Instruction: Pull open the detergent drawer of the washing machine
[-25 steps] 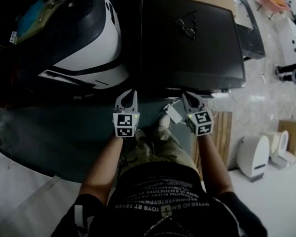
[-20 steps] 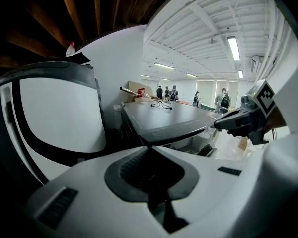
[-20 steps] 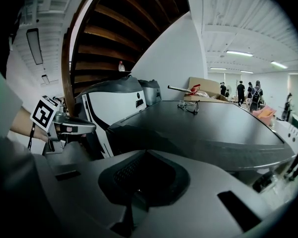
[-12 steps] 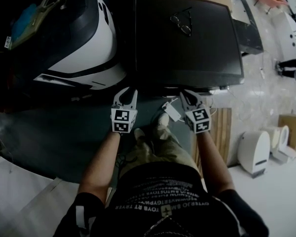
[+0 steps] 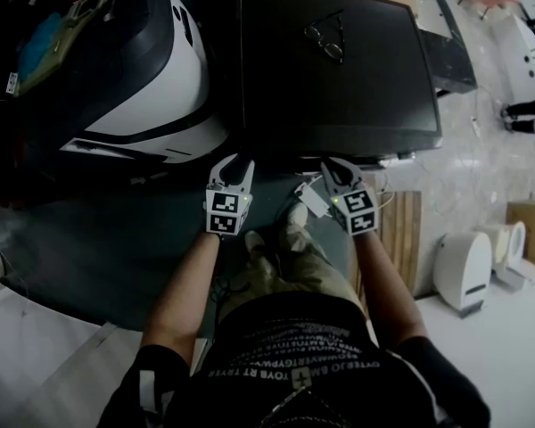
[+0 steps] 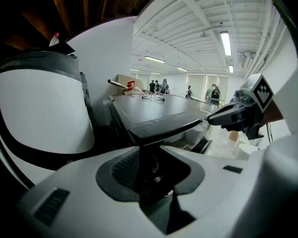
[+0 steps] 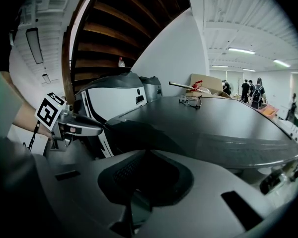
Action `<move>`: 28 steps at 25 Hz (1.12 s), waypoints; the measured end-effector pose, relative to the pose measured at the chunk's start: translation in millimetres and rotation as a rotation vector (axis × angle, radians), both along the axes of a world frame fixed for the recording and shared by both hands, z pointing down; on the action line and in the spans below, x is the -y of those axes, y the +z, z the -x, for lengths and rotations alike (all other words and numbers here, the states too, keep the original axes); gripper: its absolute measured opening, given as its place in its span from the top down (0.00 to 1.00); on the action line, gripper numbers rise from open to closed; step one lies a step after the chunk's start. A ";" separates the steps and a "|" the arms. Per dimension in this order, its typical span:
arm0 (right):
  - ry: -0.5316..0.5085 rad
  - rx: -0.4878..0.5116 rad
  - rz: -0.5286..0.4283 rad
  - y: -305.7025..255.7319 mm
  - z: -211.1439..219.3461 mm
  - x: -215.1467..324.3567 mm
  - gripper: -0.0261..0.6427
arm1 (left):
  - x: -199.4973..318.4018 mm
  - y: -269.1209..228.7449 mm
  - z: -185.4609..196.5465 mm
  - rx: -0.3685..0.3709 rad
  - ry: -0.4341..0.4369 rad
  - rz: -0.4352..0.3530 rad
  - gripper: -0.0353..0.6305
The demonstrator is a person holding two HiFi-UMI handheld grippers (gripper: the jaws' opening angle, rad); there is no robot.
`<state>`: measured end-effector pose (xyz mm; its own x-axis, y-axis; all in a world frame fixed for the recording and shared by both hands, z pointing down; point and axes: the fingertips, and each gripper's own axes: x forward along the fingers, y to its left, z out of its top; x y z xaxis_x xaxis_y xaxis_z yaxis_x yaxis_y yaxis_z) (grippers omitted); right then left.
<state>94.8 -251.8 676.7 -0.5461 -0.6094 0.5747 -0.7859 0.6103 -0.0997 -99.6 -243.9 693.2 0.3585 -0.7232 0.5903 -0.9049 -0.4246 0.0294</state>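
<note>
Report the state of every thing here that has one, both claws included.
Left claw: open, jaws just been opening, nothing held between them.
Right claw: shut, empty.
Washing machine: no drawer seen pulled out past its front edge.
Eyeglasses: lying on that machine's dark top.
</note>
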 end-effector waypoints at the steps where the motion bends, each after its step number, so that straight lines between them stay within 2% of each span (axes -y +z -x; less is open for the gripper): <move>1: 0.003 0.001 0.000 0.0 -0.4 1.0 0.96 | 0.8 0.4 -0.2 -0.001 -0.001 0.004 0.78; 3: -0.002 0.009 0.010 1.9 0.9 1.0 0.93 | 1.8 1.2 -0.4 -0.002 -0.004 0.007 0.77; 5: -0.018 0.016 0.031 5.8 4.9 -0.2 0.85 | 3.2 2.1 0.0 0.004 -0.009 0.008 0.77; 7: -0.025 0.017 0.040 8.0 8.5 -0.2 0.83 | 4.8 3.2 0.5 0.014 -0.011 0.012 0.77; 13: -0.025 0.009 0.036 11.5 12.9 0.6 0.82 | 6.3 4.5 -0.3 0.028 -0.009 0.013 0.77; 20: 0.007 0.046 0.048 12.7 12.3 3.3 0.82 | 5.7 4.1 -4.9 0.051 0.015 0.005 0.76; 28: 0.028 0.053 0.065 12.2 10.1 0.0 0.82 | 0.0 4.0 -3.4 0.042 0.024 0.018 0.76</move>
